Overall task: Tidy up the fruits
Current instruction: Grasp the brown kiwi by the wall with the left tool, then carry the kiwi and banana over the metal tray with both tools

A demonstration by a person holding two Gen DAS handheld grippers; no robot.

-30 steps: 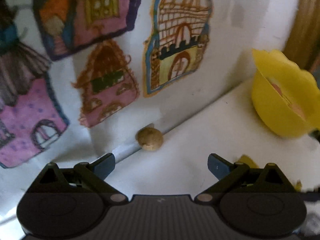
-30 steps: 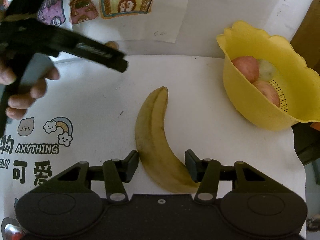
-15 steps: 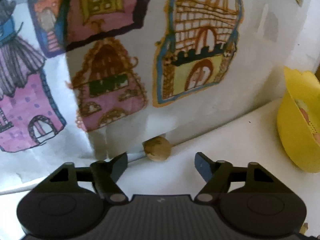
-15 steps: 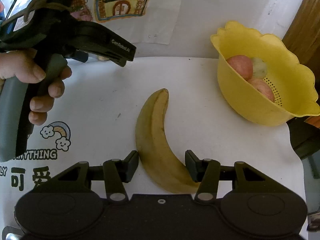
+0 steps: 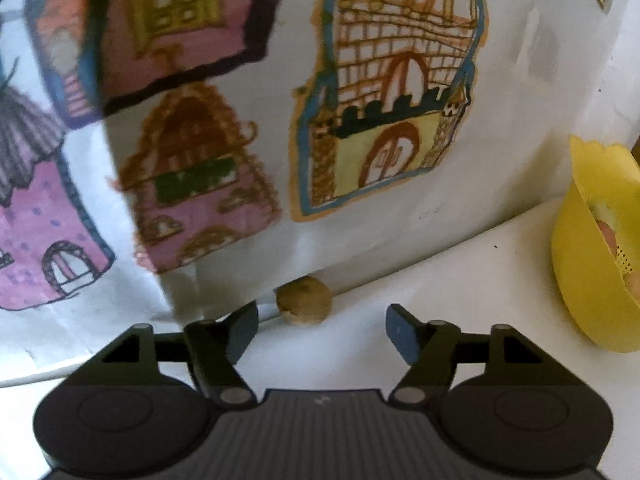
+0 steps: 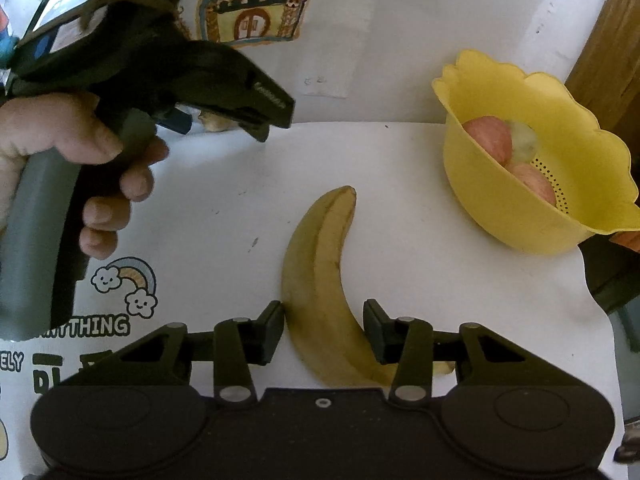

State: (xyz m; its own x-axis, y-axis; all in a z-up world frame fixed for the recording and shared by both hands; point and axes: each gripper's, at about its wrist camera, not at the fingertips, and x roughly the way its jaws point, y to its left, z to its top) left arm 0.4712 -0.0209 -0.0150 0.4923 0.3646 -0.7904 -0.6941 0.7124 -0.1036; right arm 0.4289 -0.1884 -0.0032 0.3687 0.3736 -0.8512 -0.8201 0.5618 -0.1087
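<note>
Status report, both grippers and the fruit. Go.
Right gripper closing around banana, pads at its sides. Left gripper open, short of the small brown fruit by the wall. Yellow colander holds apples; path clear.

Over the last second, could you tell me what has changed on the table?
The left gripper narrowed its jaws and closed in on the small brown fruit, not yet touching it. The right gripper is closing around the banana, its pads now at the peel. The banana, yellow colander and its fruit stayed put.
</note>
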